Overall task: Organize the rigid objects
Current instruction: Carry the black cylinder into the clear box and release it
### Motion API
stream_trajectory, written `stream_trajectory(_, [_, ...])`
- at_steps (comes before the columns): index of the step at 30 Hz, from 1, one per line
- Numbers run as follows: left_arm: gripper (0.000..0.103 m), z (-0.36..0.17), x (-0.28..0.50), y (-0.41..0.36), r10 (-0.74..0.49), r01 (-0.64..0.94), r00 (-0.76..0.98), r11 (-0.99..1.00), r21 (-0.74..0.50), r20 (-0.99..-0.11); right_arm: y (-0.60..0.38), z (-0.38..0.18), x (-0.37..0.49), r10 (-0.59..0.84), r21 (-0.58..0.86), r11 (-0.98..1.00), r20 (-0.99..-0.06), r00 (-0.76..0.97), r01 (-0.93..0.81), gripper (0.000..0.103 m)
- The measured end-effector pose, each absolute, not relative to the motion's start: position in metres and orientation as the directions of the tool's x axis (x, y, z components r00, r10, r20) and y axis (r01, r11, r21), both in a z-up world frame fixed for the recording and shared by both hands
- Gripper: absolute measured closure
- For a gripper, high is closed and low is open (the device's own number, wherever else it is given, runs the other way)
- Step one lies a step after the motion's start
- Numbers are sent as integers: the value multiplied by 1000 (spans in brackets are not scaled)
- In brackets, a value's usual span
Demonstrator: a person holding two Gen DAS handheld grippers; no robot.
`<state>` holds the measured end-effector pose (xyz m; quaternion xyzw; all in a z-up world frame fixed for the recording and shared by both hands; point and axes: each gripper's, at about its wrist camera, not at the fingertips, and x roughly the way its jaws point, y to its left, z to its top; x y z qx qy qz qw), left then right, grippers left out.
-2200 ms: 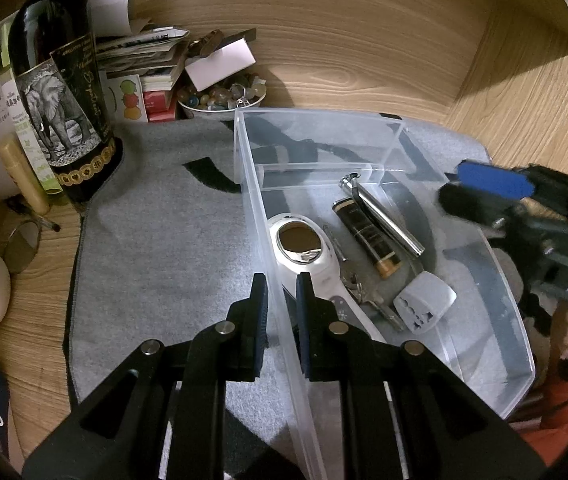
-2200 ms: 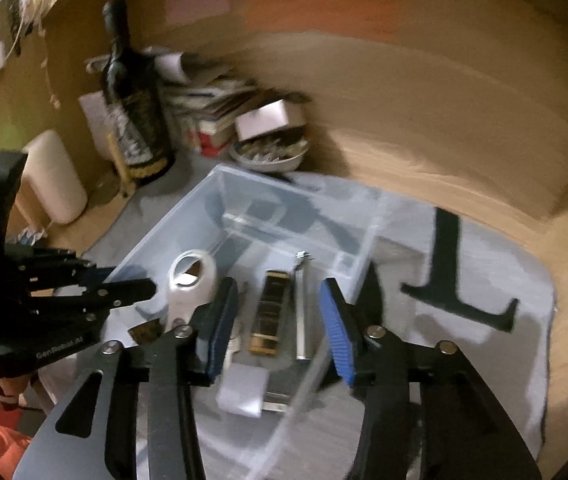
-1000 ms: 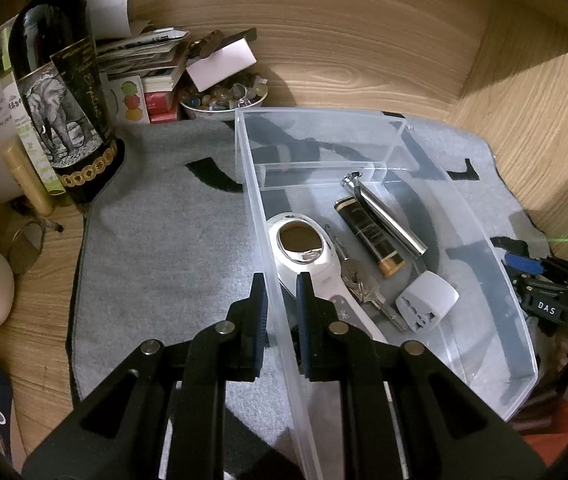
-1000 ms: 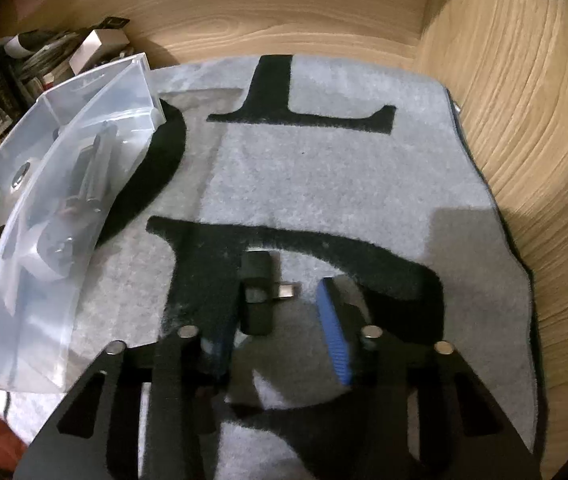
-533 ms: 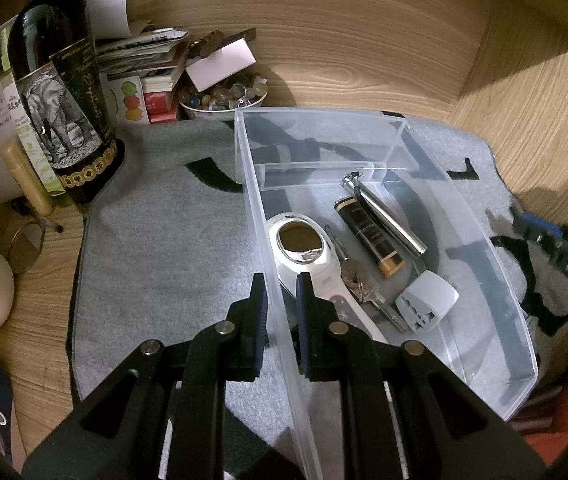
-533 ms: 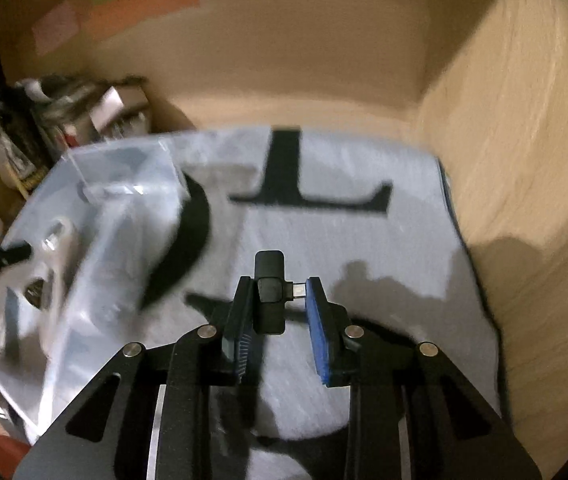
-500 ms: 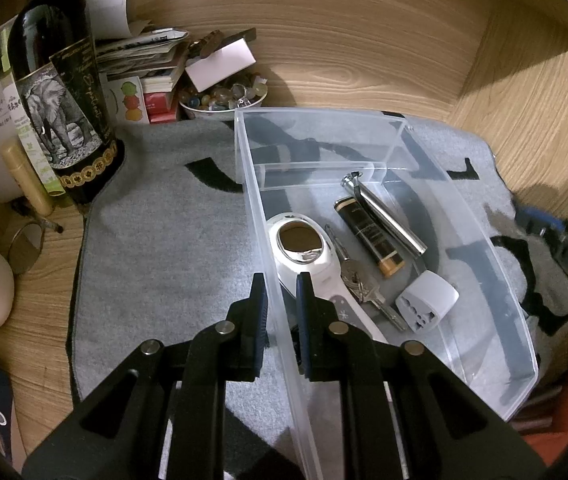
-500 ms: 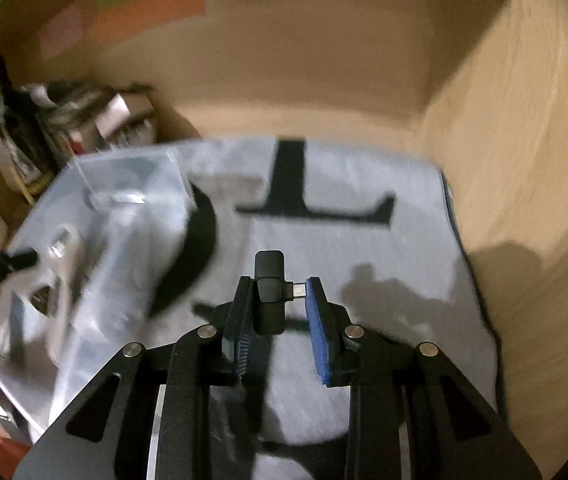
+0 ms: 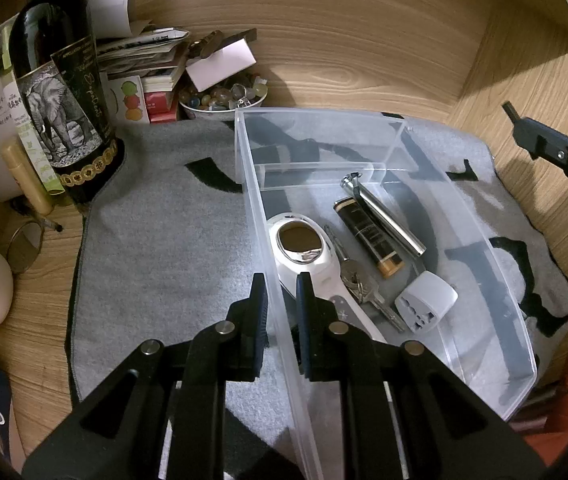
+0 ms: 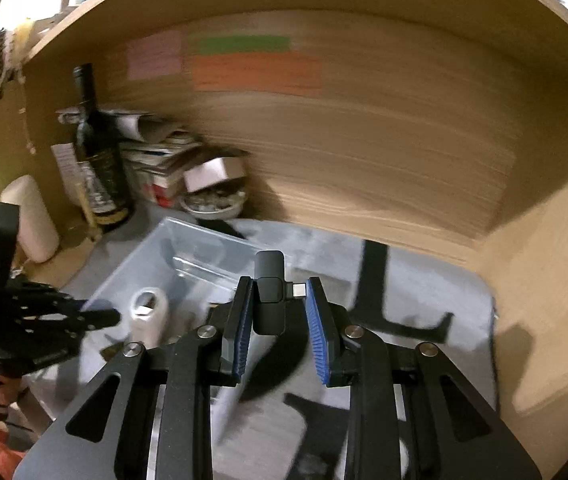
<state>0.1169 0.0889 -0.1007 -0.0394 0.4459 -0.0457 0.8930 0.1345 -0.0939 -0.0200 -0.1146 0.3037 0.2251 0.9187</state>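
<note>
Left wrist view: we see our left gripper (image 9: 280, 304) clenched on the near left wall of the clear bin (image 9: 487, 248), which sits on the grey mat (image 9: 164, 248). Right wrist view, blurred: our right gripper (image 10: 278, 312) grasps a small black adapter (image 10: 270, 292), blocky, upright, metal plug pointing right, held above the mat, right of the bin (image 10: 188, 252).

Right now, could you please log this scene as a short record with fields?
left gripper: shut on the clear bin side wall
right gripper: shut on a small black USB-C dongle, held in the air
bin contents: white handheld device, keys, black tube, silver tube, white plug adapter
under bin: grey mat
</note>
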Motion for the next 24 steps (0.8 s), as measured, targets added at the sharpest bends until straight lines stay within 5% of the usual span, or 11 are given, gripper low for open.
stream_trajectory(17, [90,-100,117,88,-119,45,601,992,-115,-791,-35,-79,158,363,-53,771,-783,505,-635,79])
stream_trajectory(24, [90,-100,117,88,-120,46,600,992,-115,-791,-35,-83,156,368,-45,768,-785,498,-639,79])
